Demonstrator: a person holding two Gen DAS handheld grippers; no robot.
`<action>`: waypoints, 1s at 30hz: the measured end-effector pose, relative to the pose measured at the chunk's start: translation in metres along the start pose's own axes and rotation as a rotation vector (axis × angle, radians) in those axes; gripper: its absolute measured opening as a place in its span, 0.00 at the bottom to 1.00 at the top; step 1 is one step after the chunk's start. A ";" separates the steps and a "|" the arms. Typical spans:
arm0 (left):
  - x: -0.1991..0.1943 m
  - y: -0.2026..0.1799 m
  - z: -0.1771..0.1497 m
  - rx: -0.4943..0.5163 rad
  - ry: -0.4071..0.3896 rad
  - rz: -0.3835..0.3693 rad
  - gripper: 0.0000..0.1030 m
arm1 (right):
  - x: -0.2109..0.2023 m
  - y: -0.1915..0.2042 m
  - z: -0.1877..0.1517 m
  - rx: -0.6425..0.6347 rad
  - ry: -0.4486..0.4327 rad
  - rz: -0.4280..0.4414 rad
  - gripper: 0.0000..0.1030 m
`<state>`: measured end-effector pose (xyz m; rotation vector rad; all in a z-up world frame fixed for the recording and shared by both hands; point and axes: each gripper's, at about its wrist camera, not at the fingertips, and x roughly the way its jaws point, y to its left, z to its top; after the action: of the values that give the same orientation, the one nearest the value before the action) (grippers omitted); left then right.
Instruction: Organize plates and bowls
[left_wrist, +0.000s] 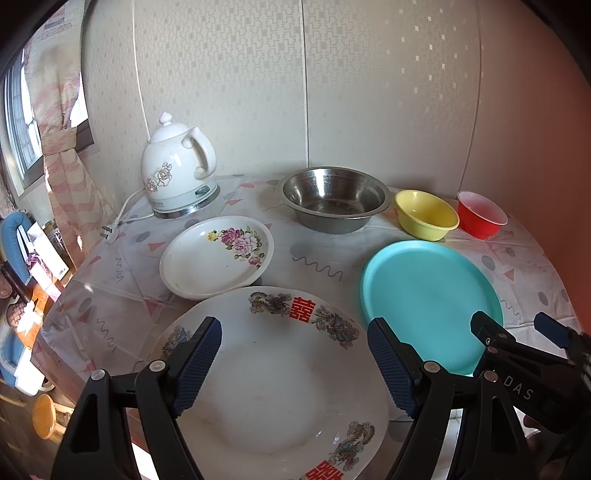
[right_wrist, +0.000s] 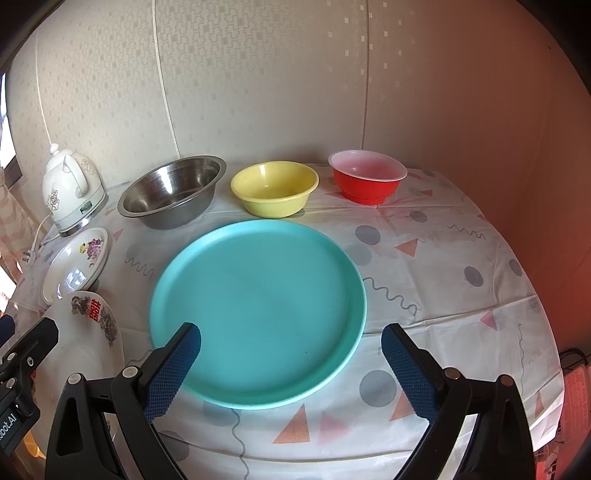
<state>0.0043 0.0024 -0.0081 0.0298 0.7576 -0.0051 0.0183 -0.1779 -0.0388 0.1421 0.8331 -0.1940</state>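
Note:
A large white plate with red characters (left_wrist: 280, 391) lies at the table's near edge; my left gripper (left_wrist: 295, 365) is open above it, holding nothing. A white flowered plate (left_wrist: 218, 256) lies behind it. A teal plate (right_wrist: 258, 310) lies mid-table; my right gripper (right_wrist: 291, 369) is open over its near rim, holding nothing. At the back stand a steel bowl (right_wrist: 173, 195), a yellow bowl (right_wrist: 275, 188) and a red bowl (right_wrist: 367, 181). The teal plate (left_wrist: 430, 302) and the right gripper (left_wrist: 517, 332) also show in the left wrist view.
A white ceramic kettle (left_wrist: 177, 170) with cord and plug (left_wrist: 109, 232) stands at the back left. The table has a patterned cloth (right_wrist: 424, 258). A wall runs behind and to the right. Furniture and a stool (left_wrist: 44, 415) are left of the table.

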 end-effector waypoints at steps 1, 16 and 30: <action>0.000 0.000 0.000 0.000 0.000 0.000 0.79 | 0.000 0.000 0.000 -0.001 0.000 0.000 0.97; 0.000 0.002 -0.001 0.001 -0.002 0.003 0.80 | 0.001 0.000 0.001 -0.001 0.004 0.003 0.97; 0.001 0.002 -0.002 0.007 0.004 0.004 0.80 | 0.004 0.000 -0.001 0.000 0.010 0.006 0.97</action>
<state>0.0037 0.0045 -0.0097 0.0377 0.7613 -0.0034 0.0199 -0.1779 -0.0422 0.1454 0.8424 -0.1872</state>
